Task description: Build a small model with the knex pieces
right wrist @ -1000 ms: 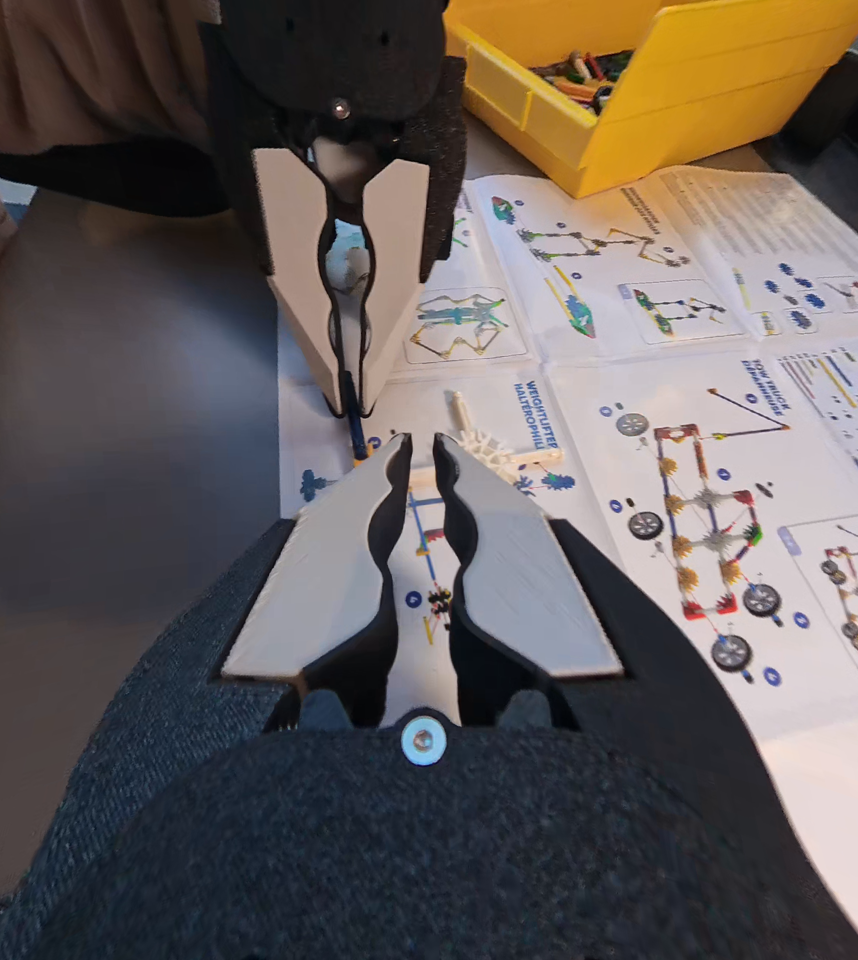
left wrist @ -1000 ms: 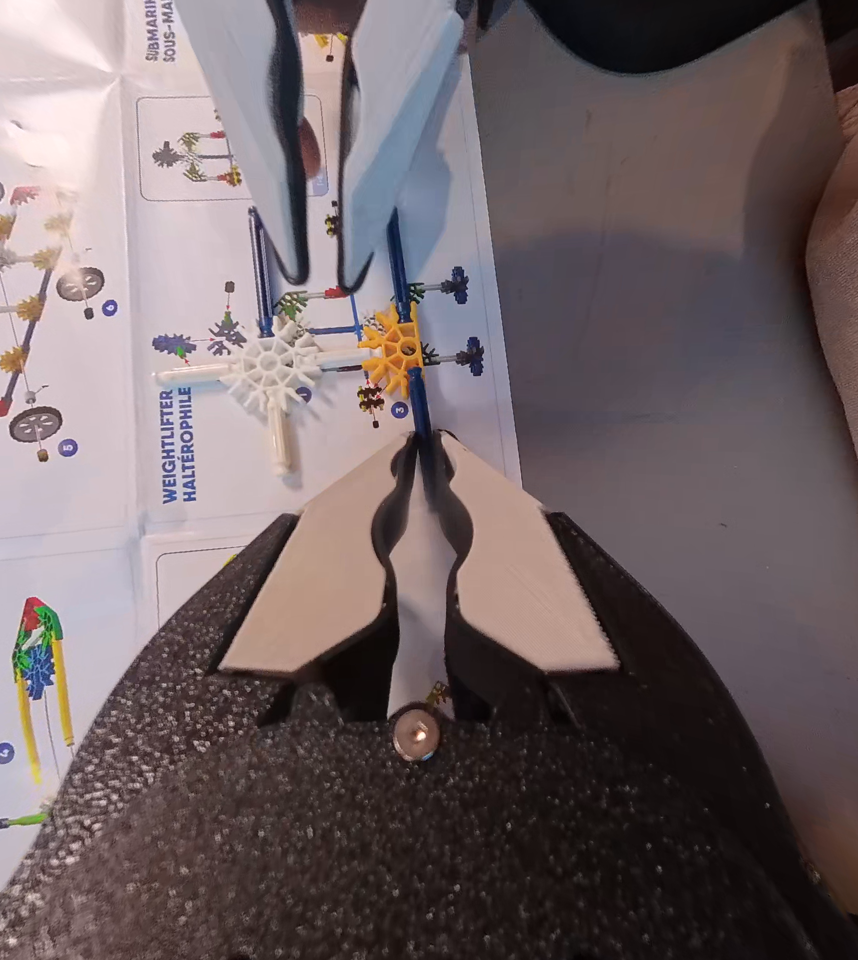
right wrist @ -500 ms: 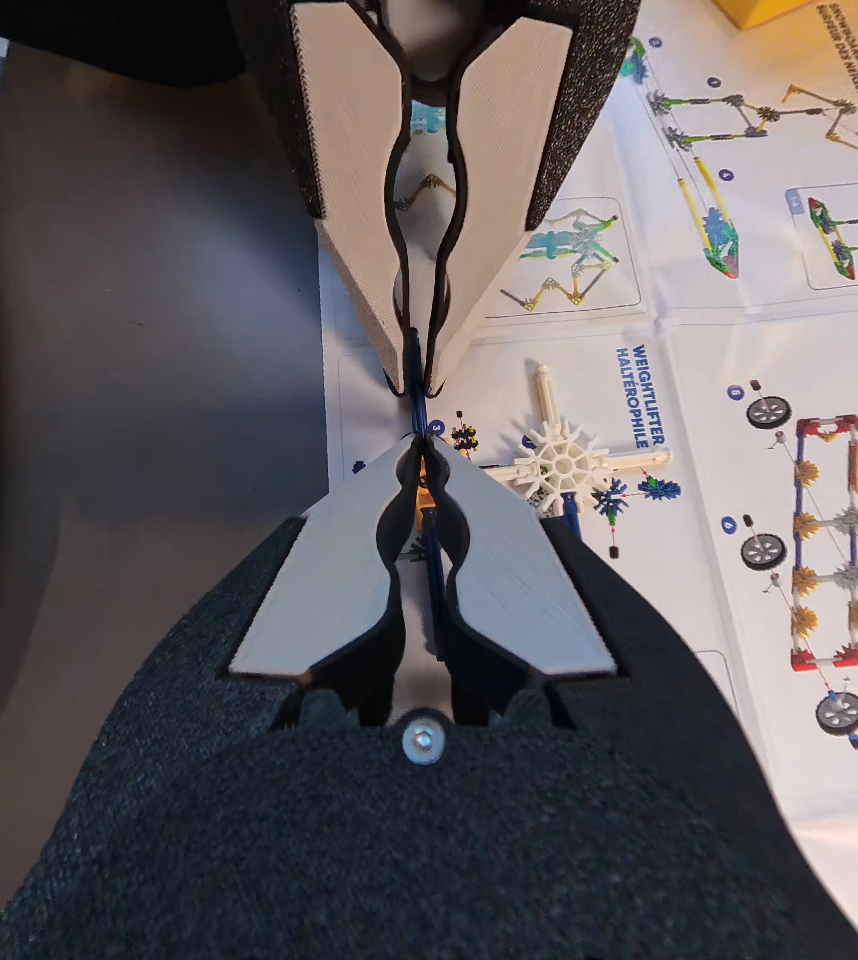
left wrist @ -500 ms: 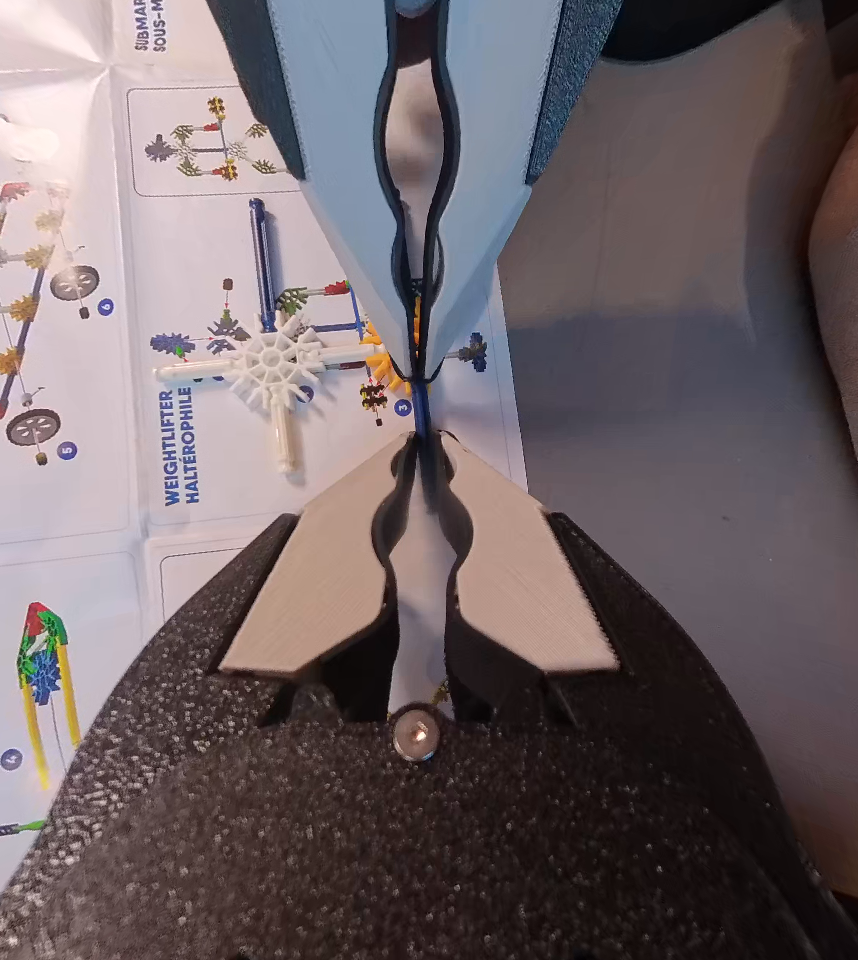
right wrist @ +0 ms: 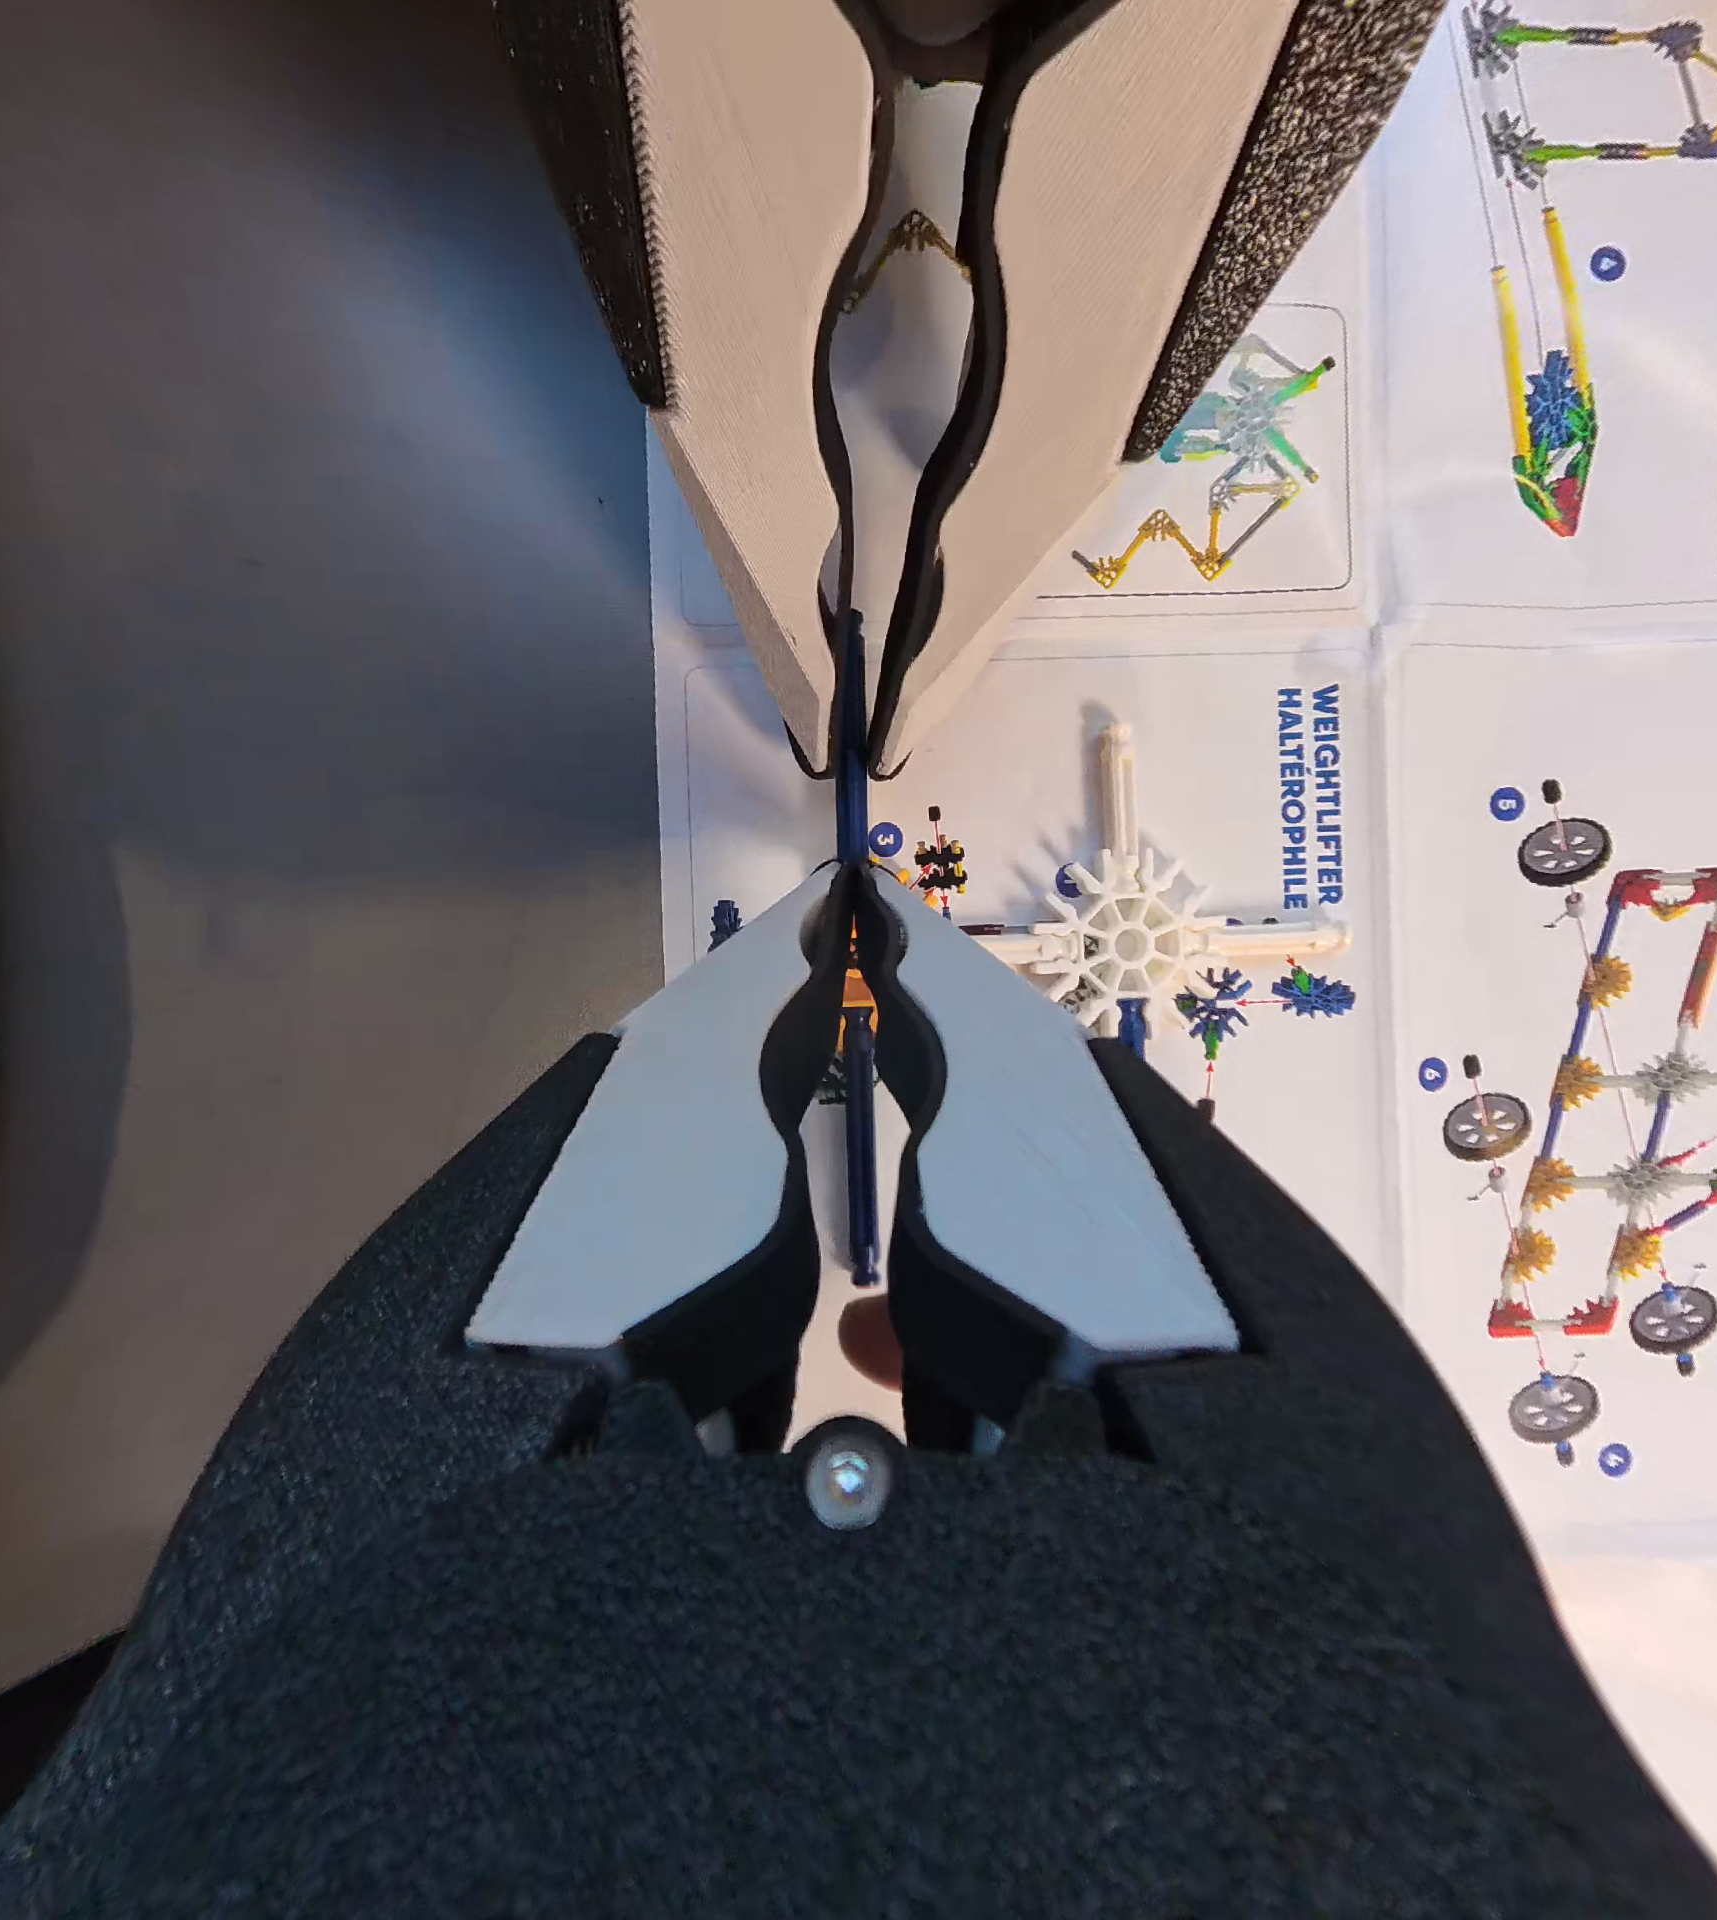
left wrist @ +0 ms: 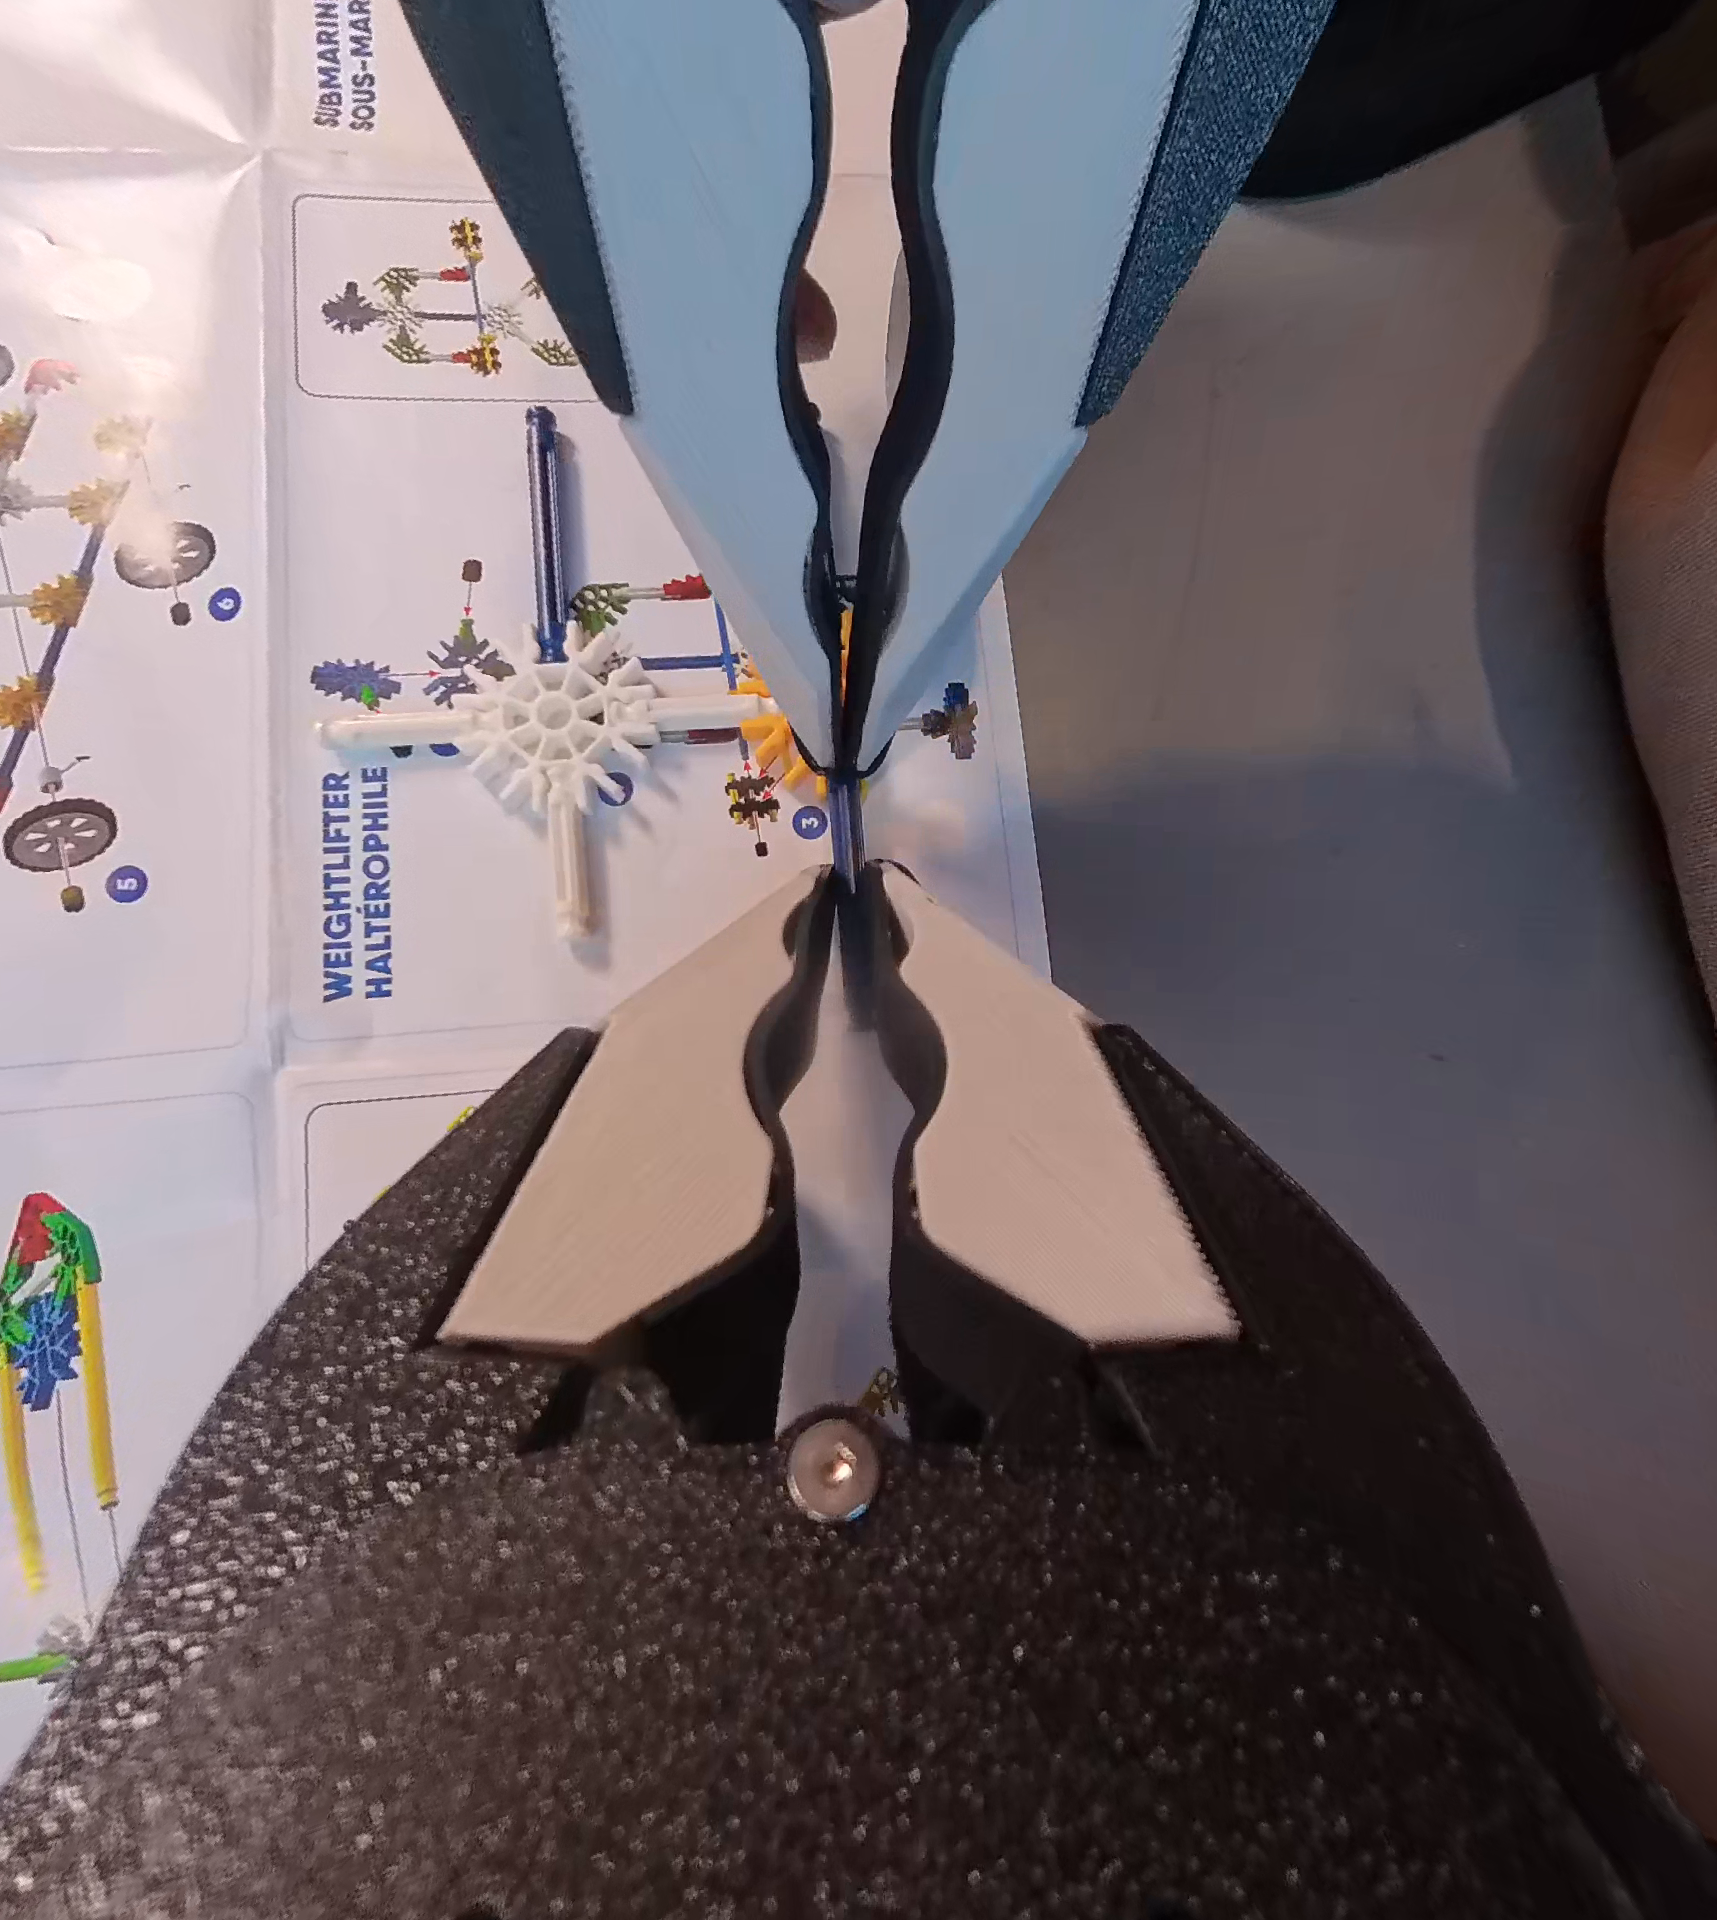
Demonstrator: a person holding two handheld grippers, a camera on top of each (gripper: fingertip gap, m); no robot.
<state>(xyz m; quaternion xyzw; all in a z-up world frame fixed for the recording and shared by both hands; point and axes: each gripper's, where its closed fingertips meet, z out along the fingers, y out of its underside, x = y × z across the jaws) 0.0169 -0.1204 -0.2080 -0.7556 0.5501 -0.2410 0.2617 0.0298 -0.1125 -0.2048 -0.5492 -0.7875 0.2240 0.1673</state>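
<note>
A thin dark-blue plastic rod (left wrist: 848,821) hangs over the instruction sheet's (left wrist: 158,966) edge nearest the bare desk (left wrist: 1353,831). The left gripper (left wrist: 848,883) and right gripper (right wrist: 852,883) meet tip to tip, each closed tight on the rod. A yellow connector (left wrist: 769,727) sits on it. Uneven pulling could likely bend the rod or slip it free. One rod, one yellow connector, one white snowflake connector (left wrist: 555,717), two grippers.

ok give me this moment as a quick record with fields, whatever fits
left gripper: jaws shut on blue rod
right gripper: jaws shut on the same blue rod, at the yellow connector
facing: tip to tip
white connector: lying on the sheet, untouched
surface: instruction sheet on grey table
</note>
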